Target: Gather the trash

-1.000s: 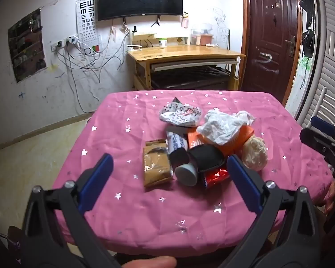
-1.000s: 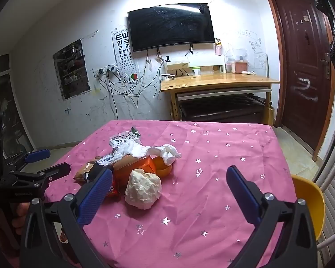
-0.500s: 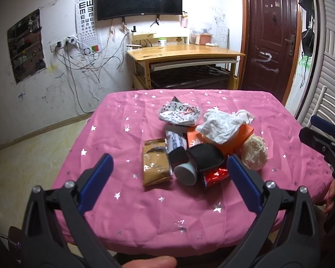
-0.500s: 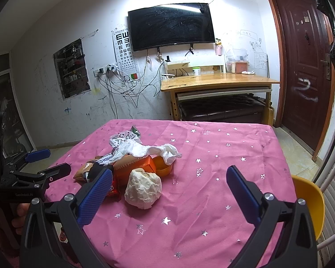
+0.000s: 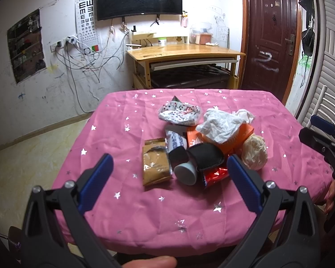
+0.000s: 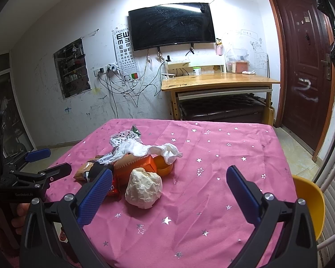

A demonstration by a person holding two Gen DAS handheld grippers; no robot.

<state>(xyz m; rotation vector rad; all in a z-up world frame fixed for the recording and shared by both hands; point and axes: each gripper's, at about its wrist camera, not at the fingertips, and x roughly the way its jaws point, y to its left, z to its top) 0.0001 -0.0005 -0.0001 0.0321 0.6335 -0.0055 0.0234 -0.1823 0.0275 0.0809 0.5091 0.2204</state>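
1. So, both grippers hang over the near edge of the worktop (image 5: 122, 218), which has a pink cloth with silver stars over it. Neither one touches anything.
2. Left gripper (image 5: 169, 169): blue-padded fingers (image 5: 96, 178) spread wide, nothing between them. It faces the trash pile, which sits a bit right of the worktop's middle, closer to the near edge than the far one.
3. Right gripper (image 6: 168, 181): fingers (image 6: 241, 189) spread wide too, holding nothing. It hangs over the near right part of the worktop, with the pile off to its left.
4. The pile, going by the left view:
   - brown wrapper (image 5: 155, 165) lying flat at the left edge of the pile
   - grey cup (image 5: 185, 174) tipped on its side, just beside the wrapper
   - black pouch thing (image 5: 206, 157) resting against the cup
   - red shiny wrapper (image 5: 214, 175) poking out under the black piece
   - orange box (image 5: 245, 135) with a white crumpled plastic bag (image 5: 221, 125) draped on top
   - crumpled beige paper ball (image 5: 255, 153) on the right side, touching the orange box
   - white spotted wrapper (image 5: 179, 114) at the far side of the pile
5. Can't tell what the black piece really is.
6. Yellow chair (image 6: 310, 203) sits just past the worktop's right edge.
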